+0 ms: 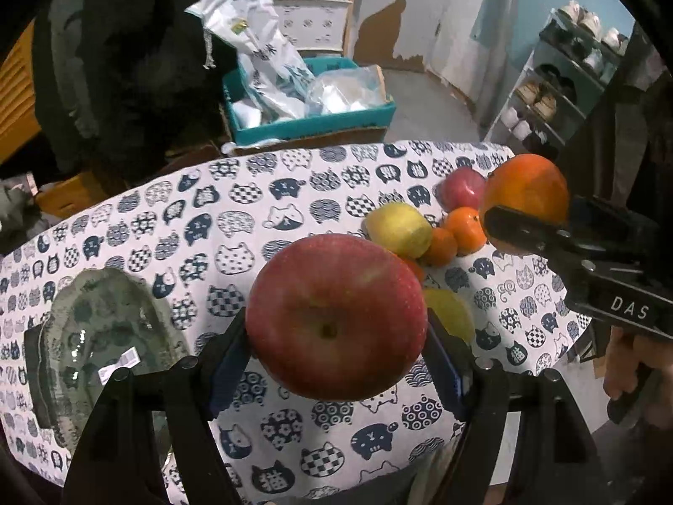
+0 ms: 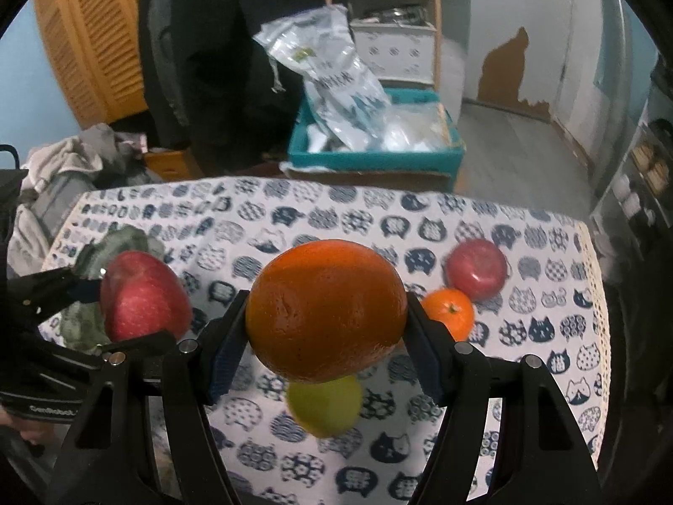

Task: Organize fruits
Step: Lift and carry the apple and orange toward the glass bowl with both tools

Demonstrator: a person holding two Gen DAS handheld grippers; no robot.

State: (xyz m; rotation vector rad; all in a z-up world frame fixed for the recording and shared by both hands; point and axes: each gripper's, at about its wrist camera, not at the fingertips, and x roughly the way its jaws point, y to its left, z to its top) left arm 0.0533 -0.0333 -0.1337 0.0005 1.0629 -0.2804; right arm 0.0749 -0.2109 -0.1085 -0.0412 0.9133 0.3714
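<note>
My left gripper [image 1: 336, 328] is shut on a big red apple [image 1: 336, 315], lifted above the cat-print tablecloth [image 1: 252, 210]. My right gripper [image 2: 326, 315] is shut on a large orange [image 2: 326, 309], also held in the air. Each held fruit shows in the other view: the orange [image 1: 525, 193] at the right, the apple [image 2: 143, 294] at the left. A glass plate [image 1: 101, 336] lies on the cloth at the left. On the cloth remain a yellow-green apple [image 1: 399, 229], a small red apple [image 2: 477, 269], a mandarin [image 2: 448, 309] and a yellow fruit [image 2: 326, 406] below the orange.
A teal box [image 2: 374, 160] stuffed with plastic bags stands beyond the table's far edge. A dark-clothed person [image 2: 218, 42] stands behind the table. A shoe rack [image 1: 559, 84] is at the right. A hand [image 1: 631, 362] grips the right gripper's handle.
</note>
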